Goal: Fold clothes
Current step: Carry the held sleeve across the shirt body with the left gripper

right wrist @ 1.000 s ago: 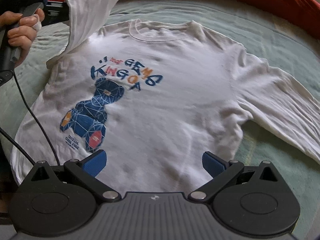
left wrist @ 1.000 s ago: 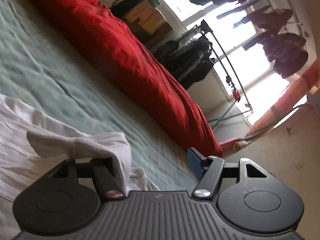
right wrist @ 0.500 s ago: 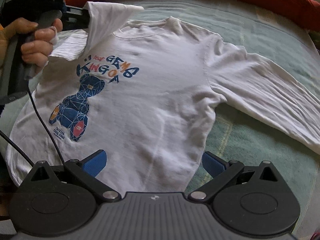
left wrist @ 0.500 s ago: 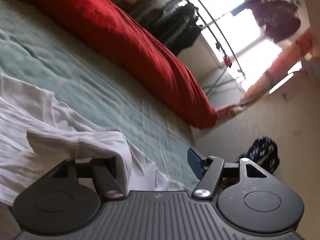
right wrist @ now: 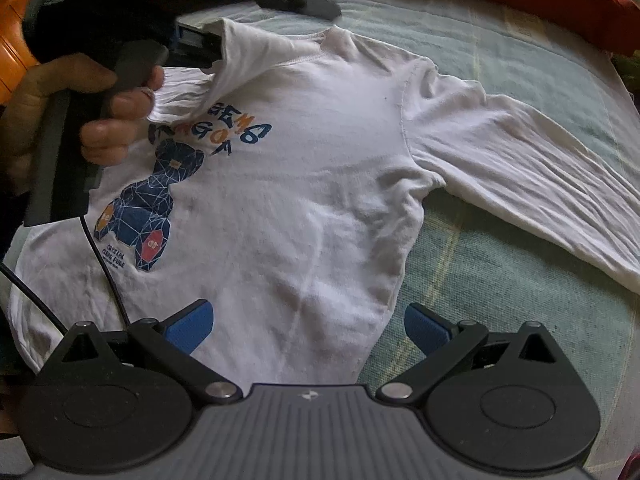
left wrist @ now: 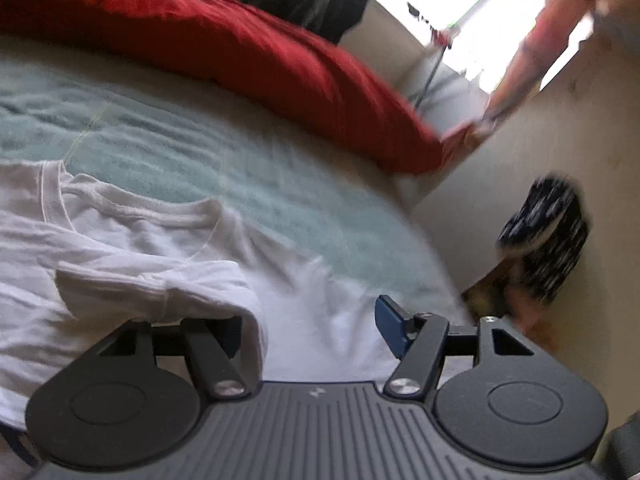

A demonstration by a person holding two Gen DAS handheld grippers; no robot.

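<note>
Showed the left gripper (left wrist: 320, 320) with jaws apart, a fold of white sleeve (left wrist: 160, 292) draped over its left finger; right blue pad (left wrist: 392, 326) bare; white shirt (left wrist: 120, 224) spread on the pale green bed (left wrist: 240, 160); red duvet (left wrist: 240, 48) beyond; patterned slipper (left wrist: 548, 232) on the floor.

Right wrist view: the white shirt (right wrist: 304, 184) carries a printed chest graphic (right wrist: 140, 212), a faceted blue figure with orange and red patches. Above it are two lines of blue and orange block lettering (right wrist: 224, 136); the top line reads "GEMS", with its start covered by a folded-over sleeve, and the lower line is partly hidden, with roughly "GOA" legible. Below the figure sits small blue print (right wrist: 114, 256) in three lines, first word apparently "CRYSTAL", the rest too small to read. Left wrist view: no legible text on anything.
</note>
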